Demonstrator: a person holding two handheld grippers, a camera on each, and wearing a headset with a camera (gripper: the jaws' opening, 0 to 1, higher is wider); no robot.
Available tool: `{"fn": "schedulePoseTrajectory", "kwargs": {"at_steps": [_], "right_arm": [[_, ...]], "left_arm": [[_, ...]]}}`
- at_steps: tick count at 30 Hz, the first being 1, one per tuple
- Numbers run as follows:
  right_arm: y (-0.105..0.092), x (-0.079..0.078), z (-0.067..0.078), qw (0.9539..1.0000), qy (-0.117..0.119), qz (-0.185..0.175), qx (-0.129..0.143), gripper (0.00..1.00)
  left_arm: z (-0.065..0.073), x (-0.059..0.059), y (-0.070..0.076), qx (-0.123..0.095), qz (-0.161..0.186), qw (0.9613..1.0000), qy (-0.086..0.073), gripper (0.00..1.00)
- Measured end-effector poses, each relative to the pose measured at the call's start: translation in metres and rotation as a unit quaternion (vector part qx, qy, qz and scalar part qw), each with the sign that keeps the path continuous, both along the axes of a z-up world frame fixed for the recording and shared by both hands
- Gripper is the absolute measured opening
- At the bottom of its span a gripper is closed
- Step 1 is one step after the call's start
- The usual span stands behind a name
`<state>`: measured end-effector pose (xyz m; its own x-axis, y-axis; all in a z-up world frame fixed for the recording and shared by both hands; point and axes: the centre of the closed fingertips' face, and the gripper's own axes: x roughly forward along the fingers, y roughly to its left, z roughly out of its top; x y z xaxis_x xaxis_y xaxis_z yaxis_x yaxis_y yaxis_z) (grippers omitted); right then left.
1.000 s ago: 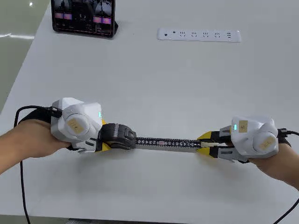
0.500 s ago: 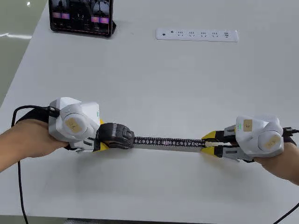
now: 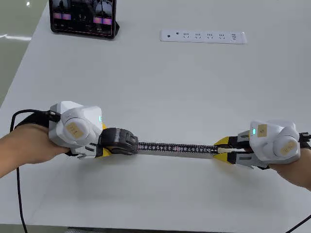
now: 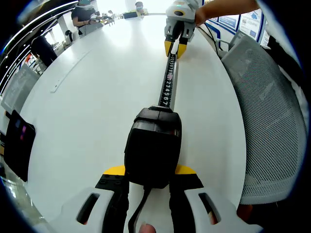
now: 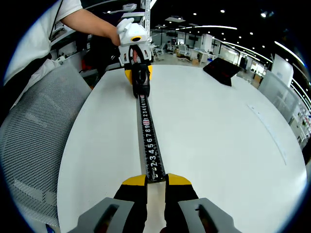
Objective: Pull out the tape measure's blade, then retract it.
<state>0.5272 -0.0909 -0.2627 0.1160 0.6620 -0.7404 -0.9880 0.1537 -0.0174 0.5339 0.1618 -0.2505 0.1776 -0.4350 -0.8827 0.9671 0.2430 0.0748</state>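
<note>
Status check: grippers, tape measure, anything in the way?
Left gripper shut on tape measure case. Right gripper shut on blade, drawn out between them. Power strip well clear.

The left gripper lay low at the near left, jaws pointing right and clamped on the tape measure case. The right gripper lay at the near right, jaws pointing left and pinched on the end of the blade. The grippers faced each other, well apart. The left hand and right hand each grasped a gripper body from behind, forearms entering from the sides.
</note>
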Motion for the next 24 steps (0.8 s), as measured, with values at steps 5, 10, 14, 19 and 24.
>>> {"fn": "schedulePoseTrajectory", "kwargs": {"at_steps": [5,10,14,19,24], "right_arm": [[-0.005,-0.001,0.002,1.0,0.0,-0.002,-0.005,0.09],[-0.012,0.001,0.001,0.9999,0.001,-0.008,-0.011,0.09],[-0.016,0.0,0.001,0.9998,0.0,-0.006,-0.016,0.09],[-0.021,0.0,0.001,0.9998,0.001,-0.005,-0.022,0.09],[-0.027,-0.001,0.001,0.9995,0.004,-0.004,-0.031,0.09]], "left_arm": [[0.0,0.0,0.0,0.0,0.0,1.0,0.0,0.27],[0.0,0.0,0.0,0.001,0.0,1.0,-0.001,0.27],[0.0,0.0,0.0,0.001,0.0,1.0,-0.001,0.27],[0.0,0.0,0.0,0.001,0.001,1.0,-0.001,0.27],[0.0,0.0,0.0,0.001,0.001,1.0,-0.001,0.27]]}}
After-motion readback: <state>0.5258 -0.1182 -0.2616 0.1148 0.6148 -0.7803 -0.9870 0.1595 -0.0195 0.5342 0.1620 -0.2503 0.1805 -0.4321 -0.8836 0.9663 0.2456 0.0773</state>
